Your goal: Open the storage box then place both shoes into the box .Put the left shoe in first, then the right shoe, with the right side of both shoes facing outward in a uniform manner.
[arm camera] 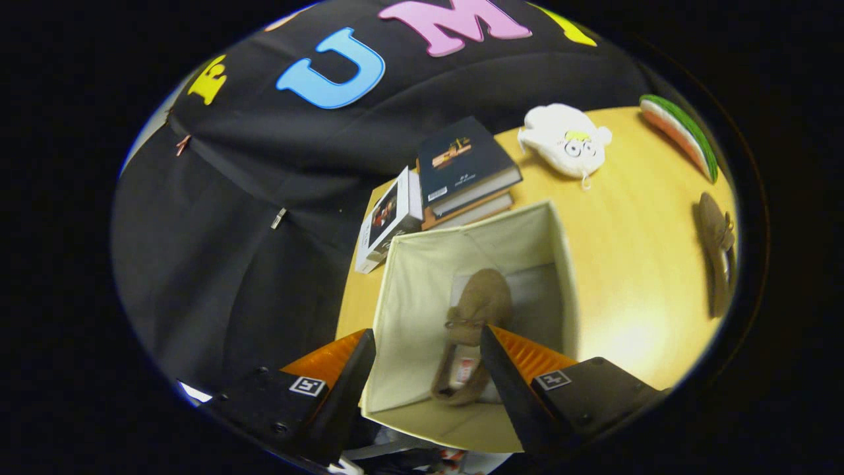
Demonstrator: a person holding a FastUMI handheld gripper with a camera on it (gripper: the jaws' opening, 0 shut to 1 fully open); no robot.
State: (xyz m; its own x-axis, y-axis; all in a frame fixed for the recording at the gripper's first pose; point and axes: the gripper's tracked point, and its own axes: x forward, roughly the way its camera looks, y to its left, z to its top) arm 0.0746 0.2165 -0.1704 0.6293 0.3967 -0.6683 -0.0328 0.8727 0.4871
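Note:
The cream fabric storage box (422, 277) stands open on the wooden table. A brown suede shoe (476, 316) lies on its floor, toe pointing away from me, heel towards the fingers. My gripper (428, 343) hovers above the box's near side, open, with nothing between its fingers. The right finger (501, 369) overlaps the shoe's side in the view; the left finger (356, 369) hangs over the box's left wall. A second brown shoe (717, 260) lies on the table well to the right of the box.
Behind the box sit a stack of books (465, 171) and a white boxed item (390, 221). A white plush toy (567, 140) and a watermelon-slice toy (682, 135) lie at the far right of the wooden table (633, 264). The table's left edge runs beside the box.

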